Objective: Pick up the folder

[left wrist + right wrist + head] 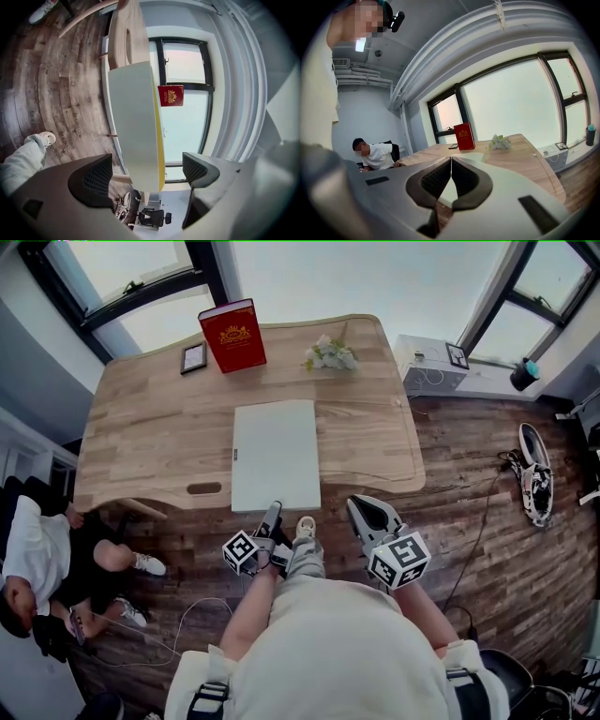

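A white folder (276,454) lies flat in the middle of the wooden table (141,427), its near end overhanging the front edge. My left gripper (273,514) is at that near end, rolled onto its side. In the left gripper view the folder (136,122), white with a yellow edge, reaches in between the open jaws of the left gripper (146,161); neither pad touches it. My right gripper (354,504) hangs just off the table's front edge, to the right of the folder. Its jaws are shut with the tips together (451,158), and nothing is between them.
A red book (232,335) stands at the table's back, with a small dark frame (193,357) to its left and a bunch of white flowers (330,354) to its right. A person (37,568) sits at the table's left end. A white box (429,364) stands by the window.
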`<state>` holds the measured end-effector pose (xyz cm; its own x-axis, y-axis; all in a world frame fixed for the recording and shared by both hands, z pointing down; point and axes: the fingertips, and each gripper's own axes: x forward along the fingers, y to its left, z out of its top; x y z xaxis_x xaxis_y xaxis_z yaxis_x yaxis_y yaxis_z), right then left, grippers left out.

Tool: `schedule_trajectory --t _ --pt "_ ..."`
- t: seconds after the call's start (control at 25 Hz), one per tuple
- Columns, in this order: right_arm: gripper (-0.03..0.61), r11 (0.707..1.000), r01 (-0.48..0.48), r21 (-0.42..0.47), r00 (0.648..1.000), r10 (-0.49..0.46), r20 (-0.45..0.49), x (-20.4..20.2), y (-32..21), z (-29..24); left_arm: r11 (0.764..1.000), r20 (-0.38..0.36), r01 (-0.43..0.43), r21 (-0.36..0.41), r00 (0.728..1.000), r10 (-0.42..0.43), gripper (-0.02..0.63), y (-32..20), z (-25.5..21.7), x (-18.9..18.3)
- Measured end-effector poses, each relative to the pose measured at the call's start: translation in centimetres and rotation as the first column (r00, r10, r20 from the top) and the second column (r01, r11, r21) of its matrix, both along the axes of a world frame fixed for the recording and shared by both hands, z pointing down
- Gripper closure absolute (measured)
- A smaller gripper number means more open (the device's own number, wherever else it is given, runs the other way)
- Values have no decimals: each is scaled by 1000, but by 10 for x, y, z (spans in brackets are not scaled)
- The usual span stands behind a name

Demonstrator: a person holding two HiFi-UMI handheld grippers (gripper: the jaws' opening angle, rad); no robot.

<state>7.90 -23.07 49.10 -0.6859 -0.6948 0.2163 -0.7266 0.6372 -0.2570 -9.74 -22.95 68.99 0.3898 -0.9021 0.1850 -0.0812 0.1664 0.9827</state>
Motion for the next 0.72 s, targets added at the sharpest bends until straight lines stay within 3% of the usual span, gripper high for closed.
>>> schedule_trajectory --t 0.4,0.72 --pt "558 1000 11 -10 1000 -12 -9 -7 -12 3 998 -53 43 -47 998 -46 166 -25 13 -2" --pt "558 1000 25 -9 1000 -25 -2 -17 -24 3 996 -42 45 -76 998 -49 166 -42 16 1"
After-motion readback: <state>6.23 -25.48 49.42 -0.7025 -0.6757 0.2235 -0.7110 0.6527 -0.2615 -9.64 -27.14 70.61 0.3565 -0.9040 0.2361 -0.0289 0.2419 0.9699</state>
